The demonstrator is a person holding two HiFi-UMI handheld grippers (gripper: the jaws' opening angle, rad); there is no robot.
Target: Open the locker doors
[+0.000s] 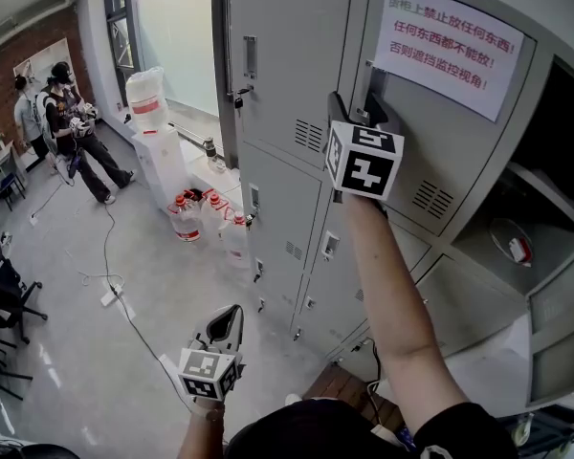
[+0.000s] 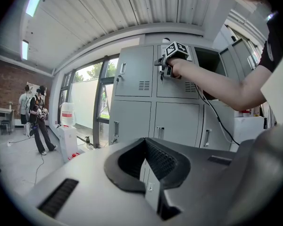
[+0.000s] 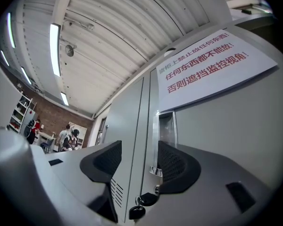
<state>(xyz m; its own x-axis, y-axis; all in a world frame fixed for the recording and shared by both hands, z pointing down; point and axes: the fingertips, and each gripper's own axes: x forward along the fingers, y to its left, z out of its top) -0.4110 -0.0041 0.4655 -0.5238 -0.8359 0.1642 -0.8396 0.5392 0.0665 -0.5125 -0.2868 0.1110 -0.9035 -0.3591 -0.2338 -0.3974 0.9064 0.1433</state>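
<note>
The left tool (image 1: pixel 231 312) hangs low in front of the bottom row of lockers, its jaws brought together at the tips on nothing. Higher and to the right, the right tool (image 1: pixel 356 108) is up against the tall grey sheet-metal locker door (image 1: pixel 459 170) in the top row, the one carrying a white paper notice with red print (image 1: pixel 448 46). In the right gripper view the right tool's (image 3: pixel 139 145) jaws are spread wide and grip nothing. The door's left edge and its narrow recessed metal pull (image 3: pixel 165 126) stand between the pads, and a dark key (image 3: pixel 137 212) hangs from the lock just below.

The door is probably light, stiff and smooth, so flat faces offer nothing to pinch. The pull at the left edge is the place to hook or clamp, and the door likely swings on its right side. The painted steel looks slippery, and the dangling key could snag a jaw.

Around it, from the left:
- Two people stand by the brick wall (image 1: pixel 62 113), well away.
- A white water dispenser (image 1: pixel 153 132) and clear jugs with red caps (image 1: pixel 196 213) sit on the floor near the lockers' left end.
- A thin cable (image 1: pixel 110 256) trails across the floor.
- To the door's right, an open compartment (image 1: pixel 545 208) holds a small red-and-white item (image 1: pixel 515 247), and that open side may be crowded by the swing.
</note>
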